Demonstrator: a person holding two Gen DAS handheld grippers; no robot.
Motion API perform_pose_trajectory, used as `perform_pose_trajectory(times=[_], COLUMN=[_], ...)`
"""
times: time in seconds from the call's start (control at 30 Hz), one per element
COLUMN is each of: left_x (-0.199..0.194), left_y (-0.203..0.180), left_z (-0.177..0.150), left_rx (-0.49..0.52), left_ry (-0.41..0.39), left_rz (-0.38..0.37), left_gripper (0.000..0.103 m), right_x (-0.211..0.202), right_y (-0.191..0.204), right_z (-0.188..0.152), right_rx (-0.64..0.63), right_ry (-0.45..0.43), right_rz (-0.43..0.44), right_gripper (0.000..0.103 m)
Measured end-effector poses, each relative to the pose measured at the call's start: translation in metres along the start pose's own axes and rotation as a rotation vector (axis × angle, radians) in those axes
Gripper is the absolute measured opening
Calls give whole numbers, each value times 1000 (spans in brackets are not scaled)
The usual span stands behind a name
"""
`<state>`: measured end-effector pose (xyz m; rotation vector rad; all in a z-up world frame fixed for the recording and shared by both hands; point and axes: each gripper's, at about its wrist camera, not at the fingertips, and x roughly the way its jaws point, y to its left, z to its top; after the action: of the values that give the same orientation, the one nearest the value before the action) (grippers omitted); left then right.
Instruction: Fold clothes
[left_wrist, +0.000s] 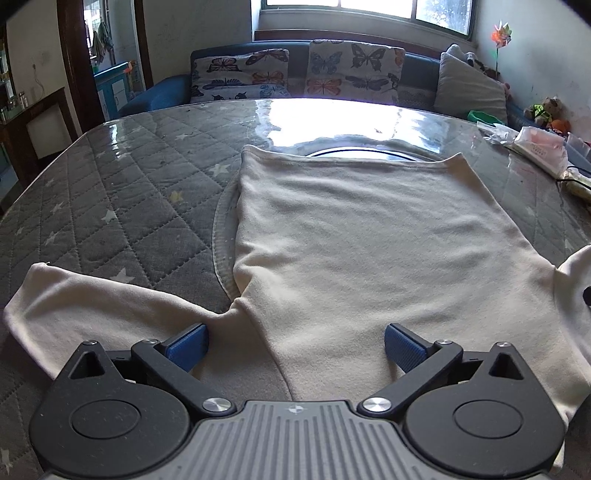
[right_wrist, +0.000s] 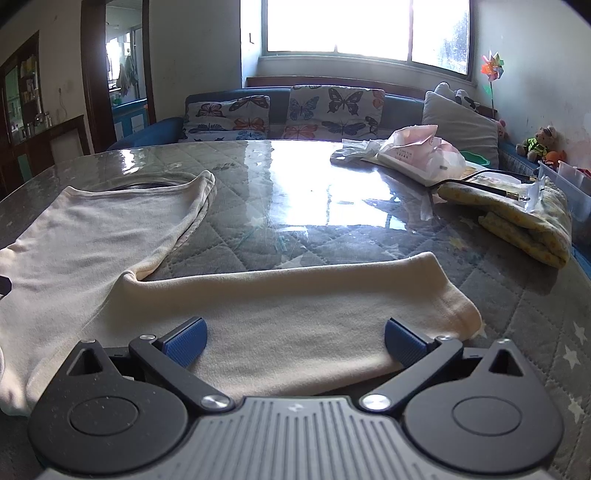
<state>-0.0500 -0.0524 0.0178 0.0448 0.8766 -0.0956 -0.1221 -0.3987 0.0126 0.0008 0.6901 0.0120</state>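
A cream long-sleeved shirt (left_wrist: 351, 236) lies flat on the quilted grey table (left_wrist: 122, 184), hem at the far end. Its left sleeve (left_wrist: 92, 306) runs out to the left. My left gripper (left_wrist: 295, 347) is open, with its blue pads (left_wrist: 188, 345) just above the shirt near the left armpit. In the right wrist view the shirt's body (right_wrist: 92, 236) is at the left and the right sleeve (right_wrist: 295, 306) stretches across to the right. My right gripper (right_wrist: 295, 343) is open and empty just above that sleeve.
A folded yellow cloth (right_wrist: 517, 218) and a plastic bag with packets (right_wrist: 421, 155) lie at the table's right side. A sofa with butterfly cushions (right_wrist: 325, 110) stands behind the table. Clear storage boxes (right_wrist: 569, 184) sit at the far right.
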Motion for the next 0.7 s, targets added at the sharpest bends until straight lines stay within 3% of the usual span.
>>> perform_pose_trajectory(times=[0.47, 0.7], left_x=[-3, -10], left_y=[-2, -7], left_z=[5, 20], left_rx=[-7, 2], left_ry=[12, -34], left_rz=[30, 40], left_gripper=[103, 103], right_x=[1, 1], right_y=[1, 0], right_z=[-1, 0], right_rx=[1, 1], right_ry=[0, 0], right_rz=[1, 1], right_gripper=[103, 103])
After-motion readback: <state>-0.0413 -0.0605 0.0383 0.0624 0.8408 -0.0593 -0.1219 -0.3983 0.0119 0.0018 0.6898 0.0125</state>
